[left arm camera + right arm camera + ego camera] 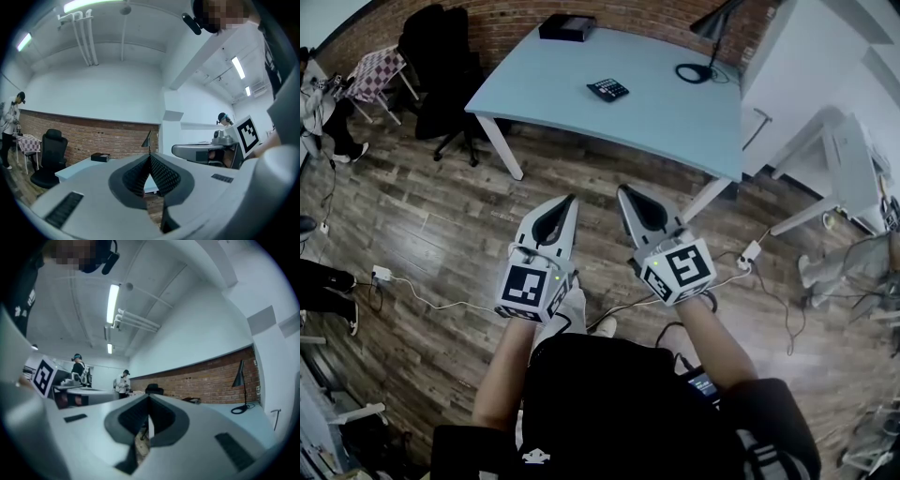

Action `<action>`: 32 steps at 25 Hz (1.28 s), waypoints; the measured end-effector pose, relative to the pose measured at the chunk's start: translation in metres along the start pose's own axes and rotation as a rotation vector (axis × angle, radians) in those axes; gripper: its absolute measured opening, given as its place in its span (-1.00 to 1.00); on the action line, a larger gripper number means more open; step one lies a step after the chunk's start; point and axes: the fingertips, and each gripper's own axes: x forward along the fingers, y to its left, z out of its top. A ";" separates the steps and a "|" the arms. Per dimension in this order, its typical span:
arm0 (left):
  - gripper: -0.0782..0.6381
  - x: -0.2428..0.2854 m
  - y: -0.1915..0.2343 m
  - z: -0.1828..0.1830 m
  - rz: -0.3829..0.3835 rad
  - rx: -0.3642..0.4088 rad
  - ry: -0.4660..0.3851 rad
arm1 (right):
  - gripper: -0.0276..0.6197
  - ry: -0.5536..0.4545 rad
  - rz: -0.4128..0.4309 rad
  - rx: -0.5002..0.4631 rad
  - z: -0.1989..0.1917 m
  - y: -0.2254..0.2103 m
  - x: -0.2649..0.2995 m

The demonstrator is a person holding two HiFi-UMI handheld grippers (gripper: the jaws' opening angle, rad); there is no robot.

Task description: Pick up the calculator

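Calculator point(607, 89), small, dark, flat on pale blue table point(661, 117), left tool point(571, 200) and right tool point(622, 191) both closed, empty

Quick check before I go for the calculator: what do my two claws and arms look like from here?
The left claw and right claw are pale grey tapered shells with dark oval cut-outs and black ribbed pads inside. Each carries a white cube with black square markers and a small green light. The forearms are bare below a dark top.
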 end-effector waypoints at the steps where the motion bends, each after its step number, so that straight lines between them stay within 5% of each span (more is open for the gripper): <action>1: -0.77 0.002 0.002 0.000 -0.002 0.000 0.001 | -0.90 0.002 -0.001 -0.001 0.000 -0.001 0.002; 32: -0.77 0.107 0.122 -0.010 -0.063 -0.020 0.016 | -0.90 0.042 -0.058 0.020 -0.022 -0.066 0.147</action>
